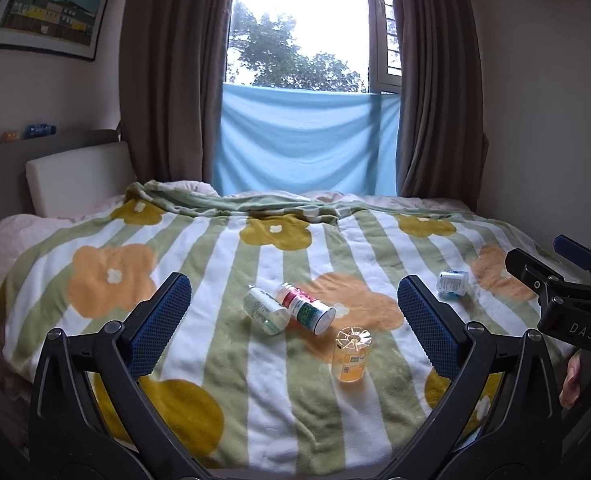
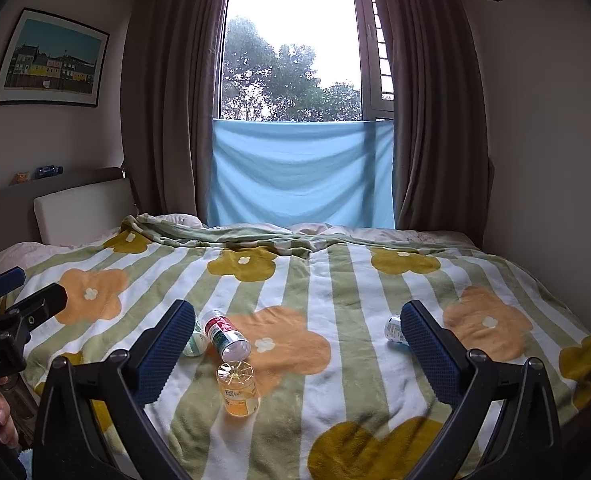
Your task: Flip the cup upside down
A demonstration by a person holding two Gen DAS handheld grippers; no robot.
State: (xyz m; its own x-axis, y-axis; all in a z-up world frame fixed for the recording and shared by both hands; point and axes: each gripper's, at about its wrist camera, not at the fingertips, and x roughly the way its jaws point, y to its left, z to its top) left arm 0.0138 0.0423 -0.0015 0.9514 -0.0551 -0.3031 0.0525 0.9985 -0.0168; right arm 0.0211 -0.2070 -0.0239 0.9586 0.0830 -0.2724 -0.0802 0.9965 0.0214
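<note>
An orange clear plastic cup [image 1: 351, 354] stands bottom-up on the flowered blanket; it also shows in the right wrist view [image 2: 237, 388]. Behind it lie a red-and-green labelled cup [image 1: 305, 307] and a green-labelled cup [image 1: 265, 310] on their sides, touching. A blue-labelled cup [image 1: 452, 283] lies on its side to the right; in the right wrist view [image 2: 393, 330] it is half hidden by a finger. My left gripper [image 1: 293, 322] is open and empty, hovering above the cups. My right gripper [image 2: 295, 350] is open and empty, the orange cup between its fingers' sightline.
The blanket [image 1: 223, 264] covers a bed with a white headboard [image 1: 75, 178] at the left. Curtains and a window with a blue cloth [image 1: 303, 140] stand behind. The right gripper's body [image 1: 567, 304] shows at the right edge of the left wrist view.
</note>
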